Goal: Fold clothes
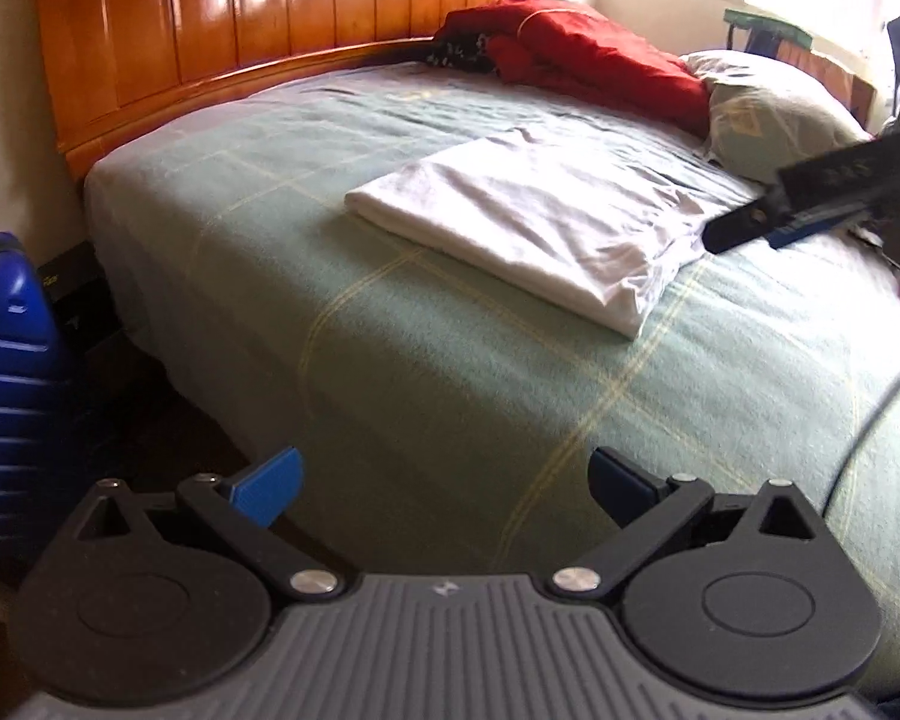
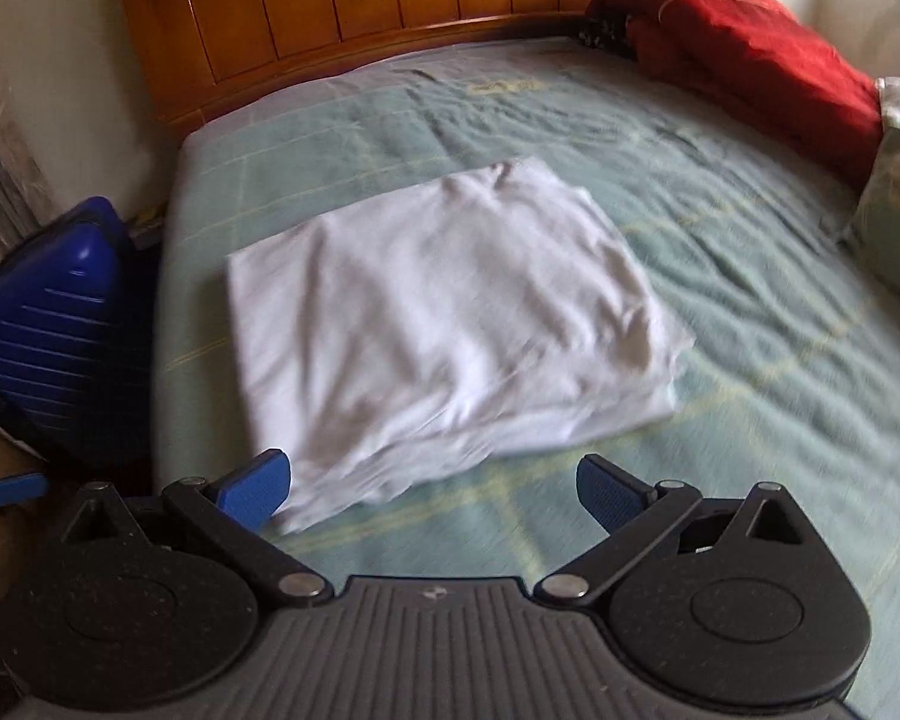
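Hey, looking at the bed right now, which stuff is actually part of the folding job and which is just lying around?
Part of the job:
- white garment, folded flat on the bedspread
- left gripper, open, holding nothing
- right gripper, open, holding nothing

Just lying about:
- red bedding heaped by the headboard
- pillow
- blue suitcase beside the bed

left claw (image 1: 444, 489): fingers spread, empty | right claw (image 2: 435, 492): fingers spread, empty
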### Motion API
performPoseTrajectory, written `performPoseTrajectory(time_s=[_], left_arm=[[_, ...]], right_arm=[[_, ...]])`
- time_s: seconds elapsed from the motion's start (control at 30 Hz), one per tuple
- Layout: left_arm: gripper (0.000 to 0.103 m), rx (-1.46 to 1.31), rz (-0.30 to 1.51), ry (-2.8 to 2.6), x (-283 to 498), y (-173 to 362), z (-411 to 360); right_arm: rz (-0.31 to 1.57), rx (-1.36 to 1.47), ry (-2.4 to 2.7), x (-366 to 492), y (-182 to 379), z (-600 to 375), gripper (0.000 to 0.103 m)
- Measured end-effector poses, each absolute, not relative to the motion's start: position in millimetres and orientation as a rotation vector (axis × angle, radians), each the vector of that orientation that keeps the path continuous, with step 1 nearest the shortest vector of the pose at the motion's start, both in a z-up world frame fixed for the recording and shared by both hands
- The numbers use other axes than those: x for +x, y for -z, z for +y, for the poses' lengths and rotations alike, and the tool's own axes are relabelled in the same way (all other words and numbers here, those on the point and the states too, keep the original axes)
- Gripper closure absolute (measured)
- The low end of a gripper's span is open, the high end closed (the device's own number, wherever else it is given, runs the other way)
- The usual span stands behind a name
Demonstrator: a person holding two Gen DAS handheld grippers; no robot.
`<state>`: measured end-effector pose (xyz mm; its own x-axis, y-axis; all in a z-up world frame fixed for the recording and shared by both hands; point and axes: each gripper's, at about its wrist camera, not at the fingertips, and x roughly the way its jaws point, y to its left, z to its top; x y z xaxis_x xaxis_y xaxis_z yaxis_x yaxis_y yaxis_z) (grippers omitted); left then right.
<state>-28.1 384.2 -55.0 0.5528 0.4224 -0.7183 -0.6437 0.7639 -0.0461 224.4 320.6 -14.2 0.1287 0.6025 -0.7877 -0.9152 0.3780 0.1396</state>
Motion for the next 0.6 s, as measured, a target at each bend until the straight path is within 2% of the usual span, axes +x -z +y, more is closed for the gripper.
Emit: performPoseTrajectory(time_s=[0.6], left_arm=[[0.002,-0.321,0.696,-0.571,-52.5,12.6,335.6]], right_arm=[[0.869,-0.359,-0.983,109.6,0.3,237.7,0.0]])
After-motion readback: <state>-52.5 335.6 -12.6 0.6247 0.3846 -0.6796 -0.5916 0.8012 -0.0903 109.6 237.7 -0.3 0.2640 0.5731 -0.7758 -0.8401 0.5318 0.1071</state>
